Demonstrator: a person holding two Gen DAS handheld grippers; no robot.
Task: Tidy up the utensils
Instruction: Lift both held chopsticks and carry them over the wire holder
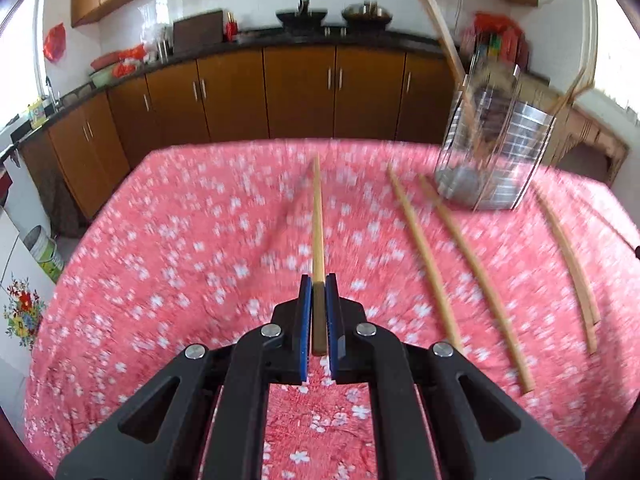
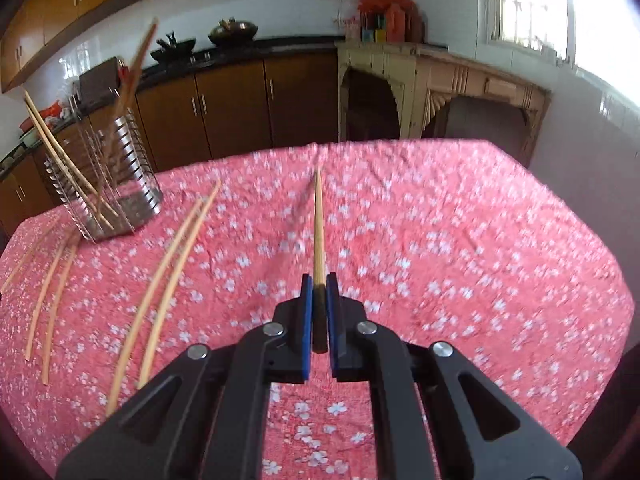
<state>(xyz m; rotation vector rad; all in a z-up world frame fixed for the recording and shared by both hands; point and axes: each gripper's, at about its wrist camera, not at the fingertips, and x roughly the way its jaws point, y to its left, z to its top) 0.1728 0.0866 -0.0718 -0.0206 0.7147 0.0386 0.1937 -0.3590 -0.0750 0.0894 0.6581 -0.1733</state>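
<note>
— Gripping anything on the left?

— Yes, the left gripper [image 1: 319, 286] is clenched on a chopstick [image 1: 317, 216] that runs straight out toward twelve o'clock above the pink flowered tablecloth [image 1: 180, 240].

— And the right?

— Same story: the right gripper [image 2: 319, 286] pinches its own chopstick [image 2: 318, 224], also pointing to twelve.

— Where's the holder?

— From the left camera the wire holder [image 1: 494, 148] stands at about two o'clock, near the far edge of the table, with chopsticks leaning out of it. Loose chopsticks [image 1: 460, 272] lie on the cloth between one and three o'clock, apart from the holder's base as far as the blur lets me tell.

— Room to move?

— From the right camera, the cloth from twelve round to four o'clock is bare up to the table's edge. The holder [image 2: 108, 176] sits at ten o'clock, close to the far-left edge, with loose chopsticks [image 2: 160, 280] from eight to ten.
</note>
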